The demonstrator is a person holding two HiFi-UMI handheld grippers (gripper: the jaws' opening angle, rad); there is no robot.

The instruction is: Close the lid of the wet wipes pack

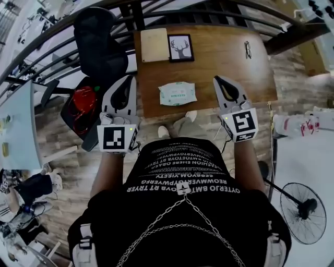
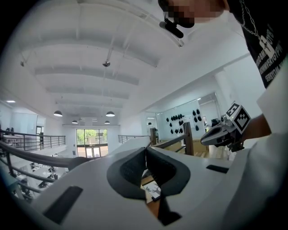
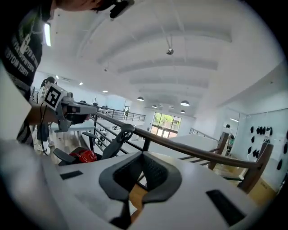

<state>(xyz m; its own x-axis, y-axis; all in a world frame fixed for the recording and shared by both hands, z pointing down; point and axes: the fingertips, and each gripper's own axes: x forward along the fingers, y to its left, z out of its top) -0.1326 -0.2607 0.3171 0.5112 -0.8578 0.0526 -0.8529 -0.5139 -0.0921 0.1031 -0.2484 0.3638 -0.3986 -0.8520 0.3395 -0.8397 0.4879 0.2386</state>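
Beside the railing [image 1: 209,13], table [image 1: 224,57]: wooden, with the task's thing on it.
Chair [image 1: 99,41]: black, at the table's left end.
Left gripper [image 1: 129,79]: jaws pressed together on nothing, left of the pack.
Right gripper [image 1: 218,79]: jaws pressed together on nothing, right of the pack.
Wet wipes pack [image 1: 177,94]: flat by the table's near edge, between the grippers, touched by neither.
Framed deer picture [image 1: 181,48]: farther back on the table.

Wipes pack [image 1: 178,94] glossy plastic; tbl [image 1: 219,57] smooth wood; floor [image 1: 297,88] matt wood planks
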